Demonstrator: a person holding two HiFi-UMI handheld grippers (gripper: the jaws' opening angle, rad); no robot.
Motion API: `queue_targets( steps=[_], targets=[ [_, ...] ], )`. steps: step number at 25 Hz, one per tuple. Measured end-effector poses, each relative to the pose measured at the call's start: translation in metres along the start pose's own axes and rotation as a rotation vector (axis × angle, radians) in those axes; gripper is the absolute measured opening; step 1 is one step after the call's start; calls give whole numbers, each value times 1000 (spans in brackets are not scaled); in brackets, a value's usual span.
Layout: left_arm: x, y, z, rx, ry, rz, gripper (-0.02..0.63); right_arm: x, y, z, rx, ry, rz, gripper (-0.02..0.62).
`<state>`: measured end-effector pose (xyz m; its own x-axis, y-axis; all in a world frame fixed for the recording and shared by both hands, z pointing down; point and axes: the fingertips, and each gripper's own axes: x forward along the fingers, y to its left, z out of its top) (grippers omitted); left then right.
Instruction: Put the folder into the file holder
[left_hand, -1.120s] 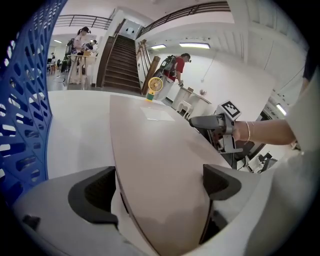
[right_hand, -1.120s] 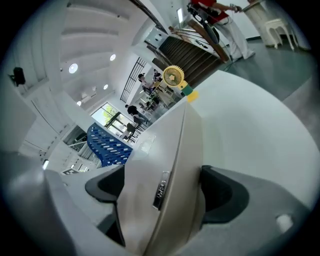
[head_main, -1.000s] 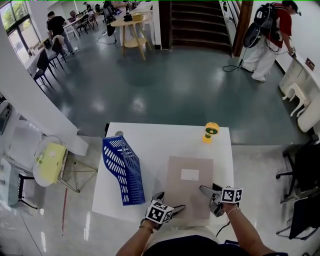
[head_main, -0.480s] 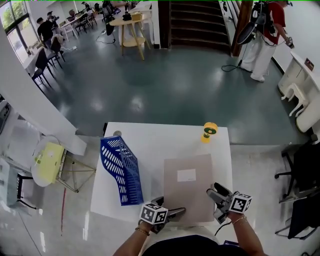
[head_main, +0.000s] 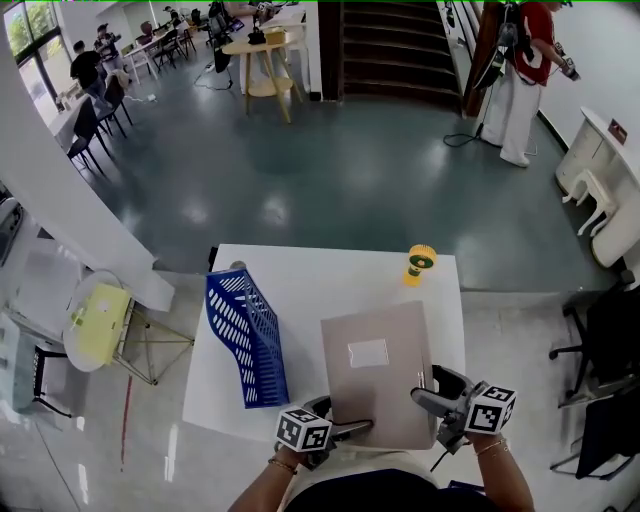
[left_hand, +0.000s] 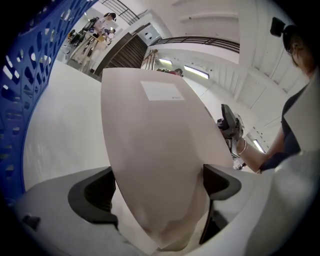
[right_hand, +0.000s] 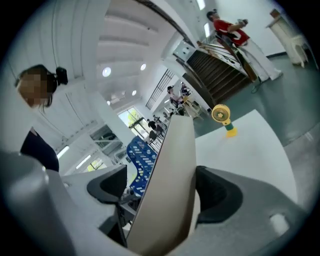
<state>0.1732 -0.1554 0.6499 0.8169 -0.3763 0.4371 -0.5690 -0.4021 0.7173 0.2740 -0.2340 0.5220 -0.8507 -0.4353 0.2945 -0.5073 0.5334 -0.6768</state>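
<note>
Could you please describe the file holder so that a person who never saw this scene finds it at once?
Start at the white table. On its left side in the head view, left of the beige folder, stands the file holder. It alone is blue, with slotted mesh walls, unlike the thin folder and the small yellow object.

Open table strip between file holder and folder; small yellow object, perhaps fan, far right corner.
</note>
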Motion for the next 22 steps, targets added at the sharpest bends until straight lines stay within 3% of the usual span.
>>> queue_targets(
  steps=[1,4,7,11,14,18,22],
  targets=[
    [-1,0,0,10,-10,0,540,3,-3,-6,-4,31,-10,421],
    [-5,1,0,11,-30,-2,540,7,-8,-6,79,34,-5,293],
    [-9,0,-1,15,-45,10,540,11,0,-6,88,67,23,291],
    [-16,-3,5,85,-54,45,540,9,19,-3,-5,116,59,287],
    [-22,-11,18,150,-84,61,540,2,40,11,-99,64,80,285],
    [-38,-35,50,241,-189,67,540,-13,73,43,-196,-45,122,285],
    [-56,-59,76,325,-248,100,540,-30,98,68,-234,-140,169,284]
  ],
)
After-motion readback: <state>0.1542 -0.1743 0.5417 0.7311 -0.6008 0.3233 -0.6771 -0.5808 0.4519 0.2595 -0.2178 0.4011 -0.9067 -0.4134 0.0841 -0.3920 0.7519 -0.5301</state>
